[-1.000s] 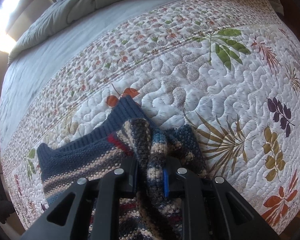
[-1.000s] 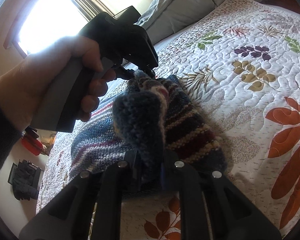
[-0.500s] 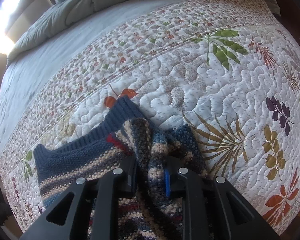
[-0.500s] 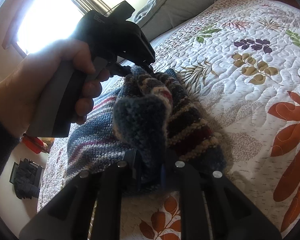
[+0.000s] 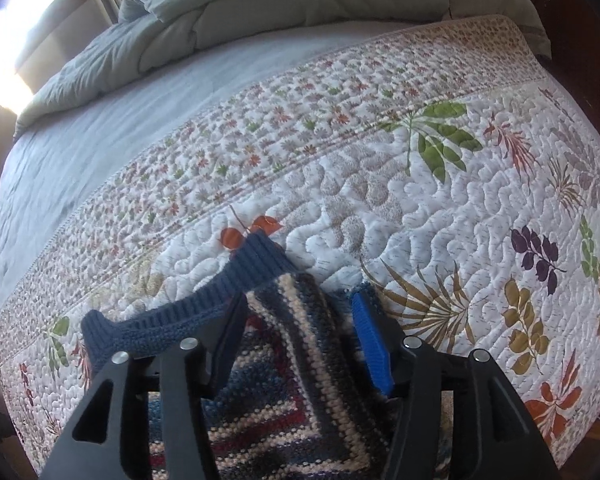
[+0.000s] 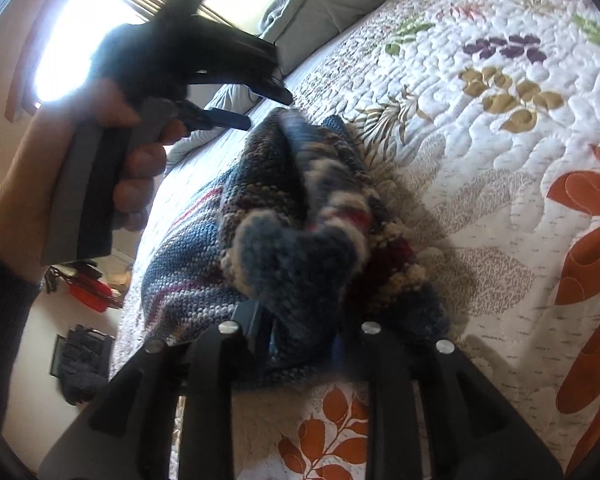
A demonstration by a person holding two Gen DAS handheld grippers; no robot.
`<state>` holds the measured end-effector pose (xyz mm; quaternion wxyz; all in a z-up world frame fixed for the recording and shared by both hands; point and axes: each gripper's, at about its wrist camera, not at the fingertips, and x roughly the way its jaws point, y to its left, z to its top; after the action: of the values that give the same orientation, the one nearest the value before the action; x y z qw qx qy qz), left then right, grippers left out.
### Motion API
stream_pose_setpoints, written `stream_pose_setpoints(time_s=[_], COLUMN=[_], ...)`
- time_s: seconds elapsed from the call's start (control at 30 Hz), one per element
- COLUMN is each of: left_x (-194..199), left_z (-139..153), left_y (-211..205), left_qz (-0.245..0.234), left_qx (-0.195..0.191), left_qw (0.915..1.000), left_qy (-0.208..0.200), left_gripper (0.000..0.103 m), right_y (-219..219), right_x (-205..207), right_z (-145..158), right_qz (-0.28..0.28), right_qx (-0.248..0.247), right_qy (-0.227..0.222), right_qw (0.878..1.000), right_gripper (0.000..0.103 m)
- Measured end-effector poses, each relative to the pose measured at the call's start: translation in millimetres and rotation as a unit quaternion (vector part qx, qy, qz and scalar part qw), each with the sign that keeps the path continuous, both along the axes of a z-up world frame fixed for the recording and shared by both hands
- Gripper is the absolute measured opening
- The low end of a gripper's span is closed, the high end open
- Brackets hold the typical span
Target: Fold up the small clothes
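A striped knit sweater (image 5: 300, 380) in blue, cream and red, with a blue ribbed hem (image 5: 260, 264), lies bunched on the leaf-patterned quilt (image 5: 420, 220). My left gripper (image 5: 296, 320) points steeply down over it, jaws opening. Its blue pad (image 5: 370, 344) stands clear of the raised fold between the fingers. In the right wrist view the same sweater (image 6: 300, 200) heaps up in front of my right gripper (image 6: 298, 332), whose jaws are opening with a thick fold still between them. A hand (image 6: 32, 184) holds the left gripper (image 6: 260, 108) just above the heap.
A crumpled grey duvet (image 5: 220, 20) and grey sheet (image 5: 100, 152) cover the far half of the bed. A bright window (image 6: 80, 40) is behind. Beyond the bed's left edge, a red object (image 6: 96, 292) and a dark one (image 6: 80, 360) sit on the floor.
Both grippers were shut on folds of the sweater; now their jaws have spread. The left gripper has lifted slightly off the heap, and the fold has slumped onto the quilt.
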<state>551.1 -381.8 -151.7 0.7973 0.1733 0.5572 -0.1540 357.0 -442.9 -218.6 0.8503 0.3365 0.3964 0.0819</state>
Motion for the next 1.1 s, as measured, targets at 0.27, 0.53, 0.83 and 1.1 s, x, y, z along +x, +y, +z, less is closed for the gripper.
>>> stream_pose_setpoints(time_s=[0.27, 0.53, 0.83, 1.1], left_x=[-8, -100, -166, -182], left_z=[61, 59, 24, 13], left_y=[69, 177, 216, 215], left_qz=[0.026, 0.037, 0.052, 0.028], left_qx=[-0.112, -0.244, -0.334, -0.341], left_qw=[0.9922, 0.969, 0.9407, 0.939], left_qy=[-0.049, -0.012, 0.03, 0.039], left_gripper=[0.07, 0.076, 0.076, 0.076], right_y=[-29, -66, -25, -44], right_x=[-8, -6, 123, 99], right_z=[12, 66, 41, 52], right_qz=[0.019, 0.076, 0.248, 0.246], right_qx=[0.03, -0.017, 0.001, 0.027], right_qy=[-0.019, -0.058, 0.163, 0.133], right_qw=[0.999, 0.995, 0.955, 0.96], right_gripper=[0.061, 0.062, 0.064, 0.008])
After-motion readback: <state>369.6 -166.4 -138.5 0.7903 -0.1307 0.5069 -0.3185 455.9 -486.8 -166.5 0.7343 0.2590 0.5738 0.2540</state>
